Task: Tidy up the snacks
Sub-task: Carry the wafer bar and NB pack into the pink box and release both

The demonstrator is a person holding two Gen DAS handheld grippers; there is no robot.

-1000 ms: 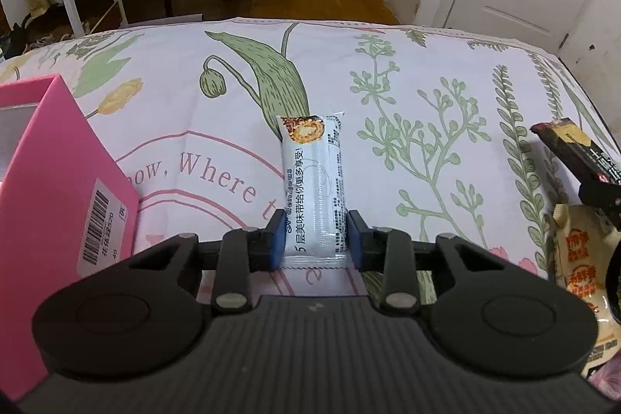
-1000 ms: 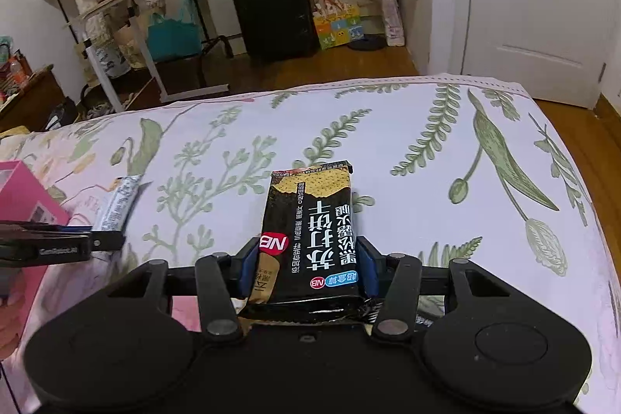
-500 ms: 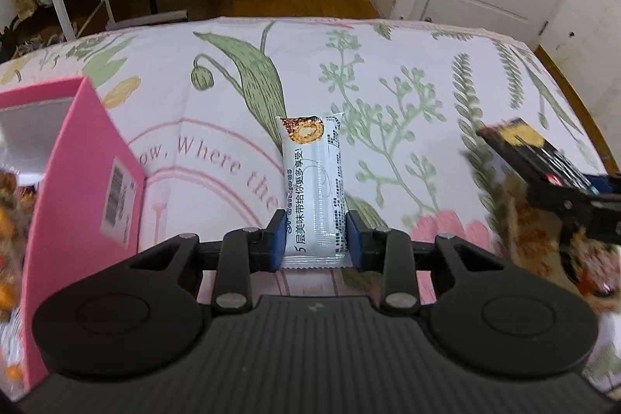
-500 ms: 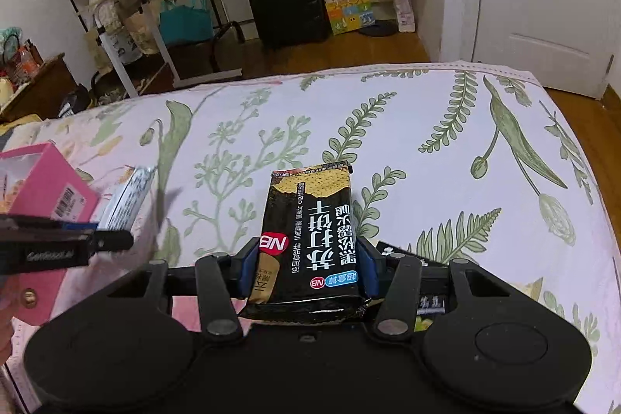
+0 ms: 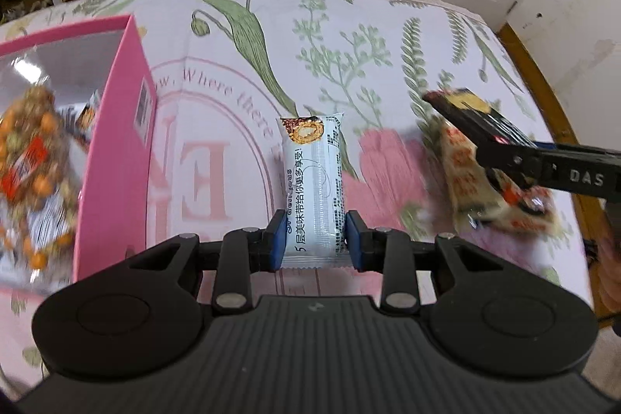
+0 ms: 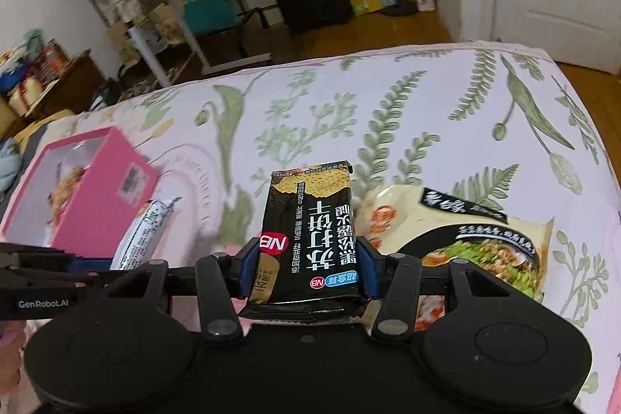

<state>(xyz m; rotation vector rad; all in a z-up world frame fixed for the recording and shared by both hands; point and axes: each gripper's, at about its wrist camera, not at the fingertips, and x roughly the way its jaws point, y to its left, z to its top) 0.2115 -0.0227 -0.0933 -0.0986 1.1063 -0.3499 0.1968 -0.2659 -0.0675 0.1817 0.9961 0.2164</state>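
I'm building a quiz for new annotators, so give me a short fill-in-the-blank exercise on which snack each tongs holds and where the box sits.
1. The left tongs grip a light blue snack bar by its ______ end.
2. The right tongs are shut on a ______ soda cracker pack.
3. The open box holding snacks is ______ in colour.
4. A noodle packet lies on the ______ bedsheet.

Missing words: lower; black; pink; floral

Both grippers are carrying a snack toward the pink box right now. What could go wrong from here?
1. The left gripper pinches the white snack bar only near its bottom end; it might swing or slip.
2. The pink box already holds snacks, so the black cracker pack in the right gripper may not fit.
3. Both grippers heading for one opening may collide.
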